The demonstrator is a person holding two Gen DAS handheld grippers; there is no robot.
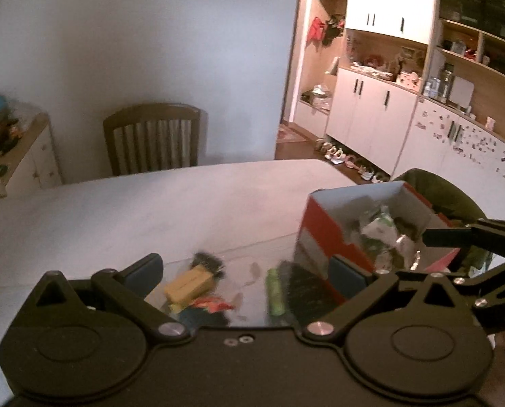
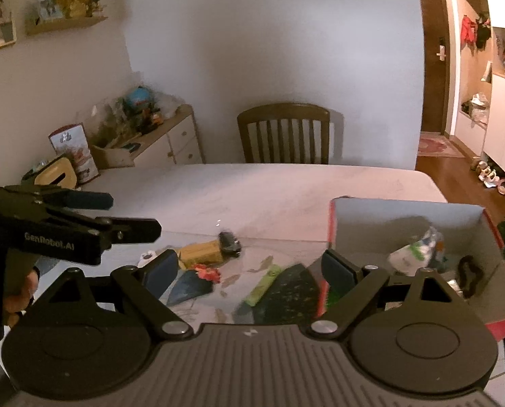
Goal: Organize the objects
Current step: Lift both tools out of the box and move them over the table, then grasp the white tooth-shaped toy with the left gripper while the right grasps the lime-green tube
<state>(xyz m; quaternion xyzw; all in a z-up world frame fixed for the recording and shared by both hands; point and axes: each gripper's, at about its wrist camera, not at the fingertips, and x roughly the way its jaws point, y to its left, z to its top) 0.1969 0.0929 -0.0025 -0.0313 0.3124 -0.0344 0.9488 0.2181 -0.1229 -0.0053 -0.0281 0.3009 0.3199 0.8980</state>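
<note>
Roughly: 1 red box (image 2: 408, 217), 1 green tube (image 2: 264, 283), 1 tan block (image 2: 201, 250), 2 grippers open.

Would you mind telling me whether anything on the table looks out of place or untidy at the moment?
Yes: several small items lie scattered loose on the white table beside the red cardboard box, not in it: a tan rectangular block, a green tube-shaped packet and a red crumpled wrapper. Nothing looks spilled or broken.

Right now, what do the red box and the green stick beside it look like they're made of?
Red box: likely cardboard, with thin flat walls, matte grey inside and a printed red outside. Green stick: probably a plastic or foil wrapper with a slight sheen, though blur leaves that open.
</note>
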